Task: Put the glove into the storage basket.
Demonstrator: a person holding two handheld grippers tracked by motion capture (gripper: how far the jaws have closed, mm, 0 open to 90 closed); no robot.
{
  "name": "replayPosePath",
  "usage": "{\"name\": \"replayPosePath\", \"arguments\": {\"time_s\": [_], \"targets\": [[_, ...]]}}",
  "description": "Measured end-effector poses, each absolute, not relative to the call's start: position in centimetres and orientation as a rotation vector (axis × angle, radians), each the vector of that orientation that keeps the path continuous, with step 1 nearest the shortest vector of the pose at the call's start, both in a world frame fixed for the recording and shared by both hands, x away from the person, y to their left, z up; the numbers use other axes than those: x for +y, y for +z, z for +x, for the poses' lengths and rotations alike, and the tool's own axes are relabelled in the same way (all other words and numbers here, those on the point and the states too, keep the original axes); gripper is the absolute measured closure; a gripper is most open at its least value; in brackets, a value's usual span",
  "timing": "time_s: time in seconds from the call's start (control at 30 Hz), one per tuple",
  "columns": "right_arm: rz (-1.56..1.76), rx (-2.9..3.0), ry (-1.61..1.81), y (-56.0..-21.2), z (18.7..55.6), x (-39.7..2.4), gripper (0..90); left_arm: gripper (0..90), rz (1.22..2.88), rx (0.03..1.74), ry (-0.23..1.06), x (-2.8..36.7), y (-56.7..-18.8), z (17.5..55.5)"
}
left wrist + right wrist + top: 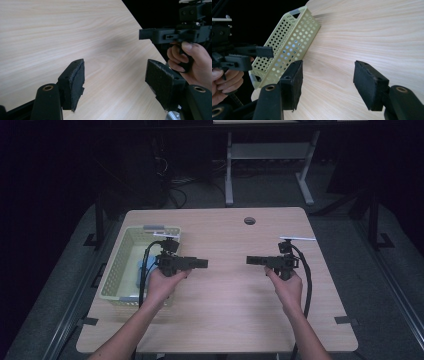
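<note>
Basket (120, 265): high view shows blue item (140, 271) inside; both grippers' fingers apart.

no readable text from where i sit.
i find no label, brand, number or sign on the perforated basket (116, 265) at left of the high view, nor on the wooden table (230, 315) or the black gripper bodies.

The desk (235, 285) is pale wood with fine grain. The basket (287, 47) is light yellow-green, dotted with holes. Both claws are black.
</note>
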State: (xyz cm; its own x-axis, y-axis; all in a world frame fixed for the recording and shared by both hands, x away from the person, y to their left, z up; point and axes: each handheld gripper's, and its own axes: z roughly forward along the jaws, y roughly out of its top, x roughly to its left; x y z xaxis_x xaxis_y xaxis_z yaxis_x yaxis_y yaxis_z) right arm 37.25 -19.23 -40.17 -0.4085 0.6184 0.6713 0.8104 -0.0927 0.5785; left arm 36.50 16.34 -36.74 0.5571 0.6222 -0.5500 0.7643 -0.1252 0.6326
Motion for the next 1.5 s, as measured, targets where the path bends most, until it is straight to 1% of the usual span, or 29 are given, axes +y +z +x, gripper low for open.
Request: {"name": "replayPosePath", "arguments": {"time_s": [0.2, 0.43, 0.8, 1.2, 1.37, 1.5], "targets": [[-1.61, -1.964, -1.506, -40.6, 36.9, -20.4, 39.5, 29.3, 1.868, 1.121, -0.188, 15.4, -37.3, 36.2], [-1.633, -1.936, -1.51, -41.2, 36.5, -21.5, 38.9, 29.1, 1.884, 1.096, -0.204, 14.2, -37.9, 35.6], [-1.671, -1.932, -1.52, -41.4, 36.0, -23.0, 38.8, 28.4, 1.926, 1.045, -0.193, 12.8, -38.5, 34.4], [-1.708, -1.917, -1.485, -43.0, 35.0, -24.9, 37.9, 27.1, 1.948, 1.007, -0.195, 11.7, -39.4, 33.3], [-1.729, -1.902, -1.473, -43.8, 34.5, -25.8, 37.5, 27.1, 1.939, 0.993, -0.229, 11.3, -39.9, 32.7], [-1.74, -1.892, -1.461, -44.3, 34.0, -26.5, 37.5, 26.9, 1.937, 0.984, -0.229, 11.0, -40.2, 32.2]]}}
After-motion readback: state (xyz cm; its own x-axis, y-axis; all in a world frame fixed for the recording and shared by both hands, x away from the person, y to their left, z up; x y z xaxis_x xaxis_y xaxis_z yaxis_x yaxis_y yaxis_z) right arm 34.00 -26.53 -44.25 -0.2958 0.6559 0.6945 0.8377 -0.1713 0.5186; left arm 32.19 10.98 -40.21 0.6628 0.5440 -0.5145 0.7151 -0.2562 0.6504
